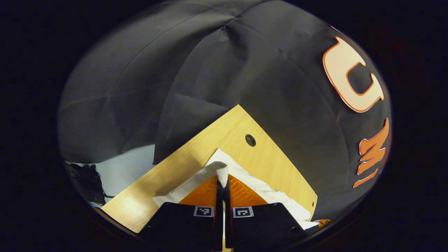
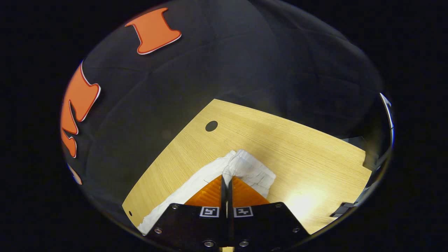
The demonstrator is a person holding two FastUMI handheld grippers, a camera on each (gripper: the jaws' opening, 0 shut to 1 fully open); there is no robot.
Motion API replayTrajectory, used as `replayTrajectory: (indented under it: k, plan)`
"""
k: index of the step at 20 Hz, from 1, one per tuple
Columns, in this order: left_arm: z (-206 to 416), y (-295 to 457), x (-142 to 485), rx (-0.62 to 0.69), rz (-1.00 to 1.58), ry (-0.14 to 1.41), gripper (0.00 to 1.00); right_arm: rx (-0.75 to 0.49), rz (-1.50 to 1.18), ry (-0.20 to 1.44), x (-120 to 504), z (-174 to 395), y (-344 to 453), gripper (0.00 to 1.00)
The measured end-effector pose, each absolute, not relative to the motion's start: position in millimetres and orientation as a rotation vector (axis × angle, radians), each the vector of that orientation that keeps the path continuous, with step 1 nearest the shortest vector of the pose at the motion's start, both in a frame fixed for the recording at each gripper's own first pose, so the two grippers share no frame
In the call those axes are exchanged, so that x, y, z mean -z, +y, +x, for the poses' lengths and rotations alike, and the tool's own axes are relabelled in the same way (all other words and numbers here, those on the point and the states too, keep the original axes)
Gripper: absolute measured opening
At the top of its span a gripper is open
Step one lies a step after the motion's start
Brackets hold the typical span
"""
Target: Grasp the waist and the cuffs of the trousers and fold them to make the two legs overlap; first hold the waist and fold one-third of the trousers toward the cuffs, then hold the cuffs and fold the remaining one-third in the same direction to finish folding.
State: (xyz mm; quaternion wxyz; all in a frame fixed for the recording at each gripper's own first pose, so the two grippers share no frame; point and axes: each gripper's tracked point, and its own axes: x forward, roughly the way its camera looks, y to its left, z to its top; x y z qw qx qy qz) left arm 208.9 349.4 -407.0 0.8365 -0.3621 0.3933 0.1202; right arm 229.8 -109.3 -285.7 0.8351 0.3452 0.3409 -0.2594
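Two grippers: each one is pinching white cloth above a wooden table.
Left gripper (image 1: 223,182): its fingers are standing almost together, with a fold of the white trousers (image 1: 245,176) squeezed between the tips.
Right gripper (image 2: 226,182): its fingers are likewise pressing close, nipping a bunched, gathered bit of the trousers (image 2: 245,168); whether that bit is waist or cuff, I cannot tell.
Trousers, left gripper view: the cloth is lying flat on the table (image 1: 224,136), running from the pinched fold out toward the lower right along the table's edge, with one corner pointing toward the hole.
Trousers, right gripper view: the cloth is trailing from the tips down to the lower left and reaching the table's (image 2: 297,147) near edge; a crumpled, ribbed-looking lump is sitting just right of the tips.
Hole (image 1: 250,140): a round dark opening is showing in the tabletop, near the trousers but apart from them.
Hole, right gripper view (image 2: 211,125): it is sitting near the table's far corner, well beyond the cloth.
Floor (image 1: 122,168): a pale patch is showing past the table's left edge, with a dark heap (image 1: 87,182) lying on it.
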Motion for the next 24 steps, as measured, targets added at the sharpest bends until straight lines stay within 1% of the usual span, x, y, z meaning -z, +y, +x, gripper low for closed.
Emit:
replayTrajectory:
  k: [4,7,10,11,12,13,14,15,16,17,18,19,20,21,22,23,24]
  plan:
    - [235,348,425,-0.262,-0.696,0.859,0.06,0.519,0.721,0.762,307,275,-102,0.01]
    - [257,349,442,-0.275,-0.645,0.870,0.06,0.506,0.713,0.828,332,300,-95,0.01]
    - [270,344,444,-0.263,-0.689,0.863,0.06,0.487,0.754,0.867,347,317,-96,0.01]
    - [277,346,443,-0.283,-0.705,0.853,0.10,0.471,0.797,0.858,346,321,-95,0.02]
    - [280,350,439,-0.301,-0.713,0.839,0.23,0.459,0.833,0.841,342,325,-95,0.02]
    - [283,353,437,-0.308,-0.701,0.827,0.27,0.448,0.848,0.822,335,324,-97,0.05]
    - [282,356,434,-0.309,-0.666,0.828,0.31,0.440,0.843,0.809,329,327,-99,0.10]
    - [278,358,431,-0.311,-0.625,0.837,0.45,0.431,0.821,0.806,328,327,-99,0.15]
    - [273,354,429,-0.294,-0.581,0.860,0.59,0.415,0.791,0.806,326,325,-99,0.29]
    - [269,348,420,-0.281,-0.535,0.885,0.73,0.407,0.748,0.808,326,323,-102,0.38]
    - [267,342,415,-0.269,-0.487,0.906,0.86,0.399,0.707,0.804,323,321,-107,0.55]
    - [265,340,411,-0.263,-0.435,0.920,1.00,0.400,0.664,0.815,326,316,-113,0.55]
    - [267,335,408,-0.253,-0.387,0.924,0.98,0.400,0.626,0.838,331,312,-116,0.74]
    - [270,328,406,-0.243,-0.346,0.926,0.99,0.404,0.591,0.870,336,306,-119,0.78]
    - [271,320,402,-0.224,-0.311,0.929,0.99,0.410,0.556,0.899,344,299,-118,0.84]
    - [270,312,396,-0.209,-0.277,0.930,1.00,0.417,0.523,0.919,350,290,-124,0.78]
    - [271,306,389,-0.194,-0.246,0.927,1.00,0.428,0.499,0.938,358,286,-123,0.92]
